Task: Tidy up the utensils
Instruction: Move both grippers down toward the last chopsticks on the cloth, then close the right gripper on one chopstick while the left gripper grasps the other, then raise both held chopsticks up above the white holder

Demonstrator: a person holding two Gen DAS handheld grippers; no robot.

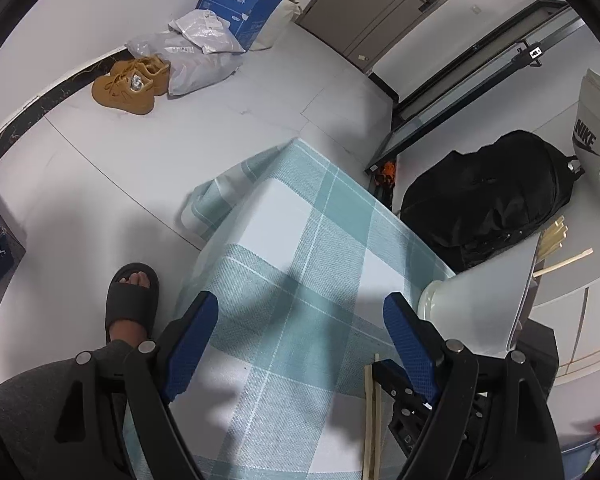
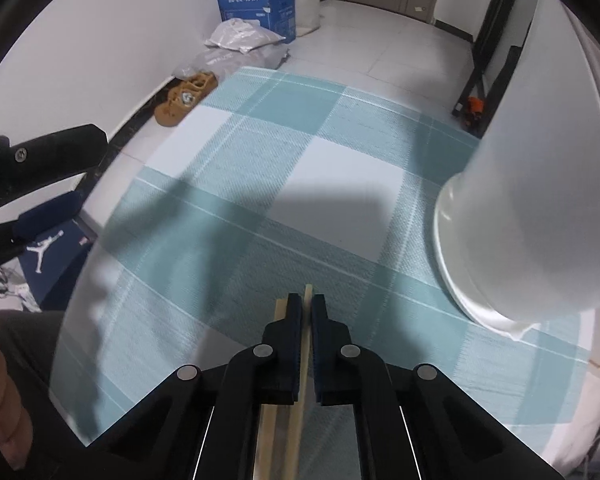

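My right gripper (image 2: 307, 310) is shut on a wooden chopstick (image 2: 307, 322) just above the checked tablecloth (image 2: 340, 168); a second chopstick (image 2: 278, 312) lies beside its left finger. A white utensil holder (image 2: 520, 220) stands at the right, close by. In the left wrist view, my left gripper (image 1: 300, 316) is open and empty over the tablecloth (image 1: 292, 240). The right gripper (image 1: 404, 372) and the chopsticks (image 1: 372, 412) show at its lower right, with the holder (image 1: 476, 308) behind. Several chopsticks (image 1: 556, 244) stick out of the holder.
A black backpack (image 1: 484, 200) and a Nike bag (image 1: 596, 128) lie right of the table. Tan shoes (image 1: 132, 84), grey bags (image 1: 196, 52) and a blue box (image 1: 236, 4) sit by the far wall. A sandalled foot (image 1: 132, 300) stands left of the table.
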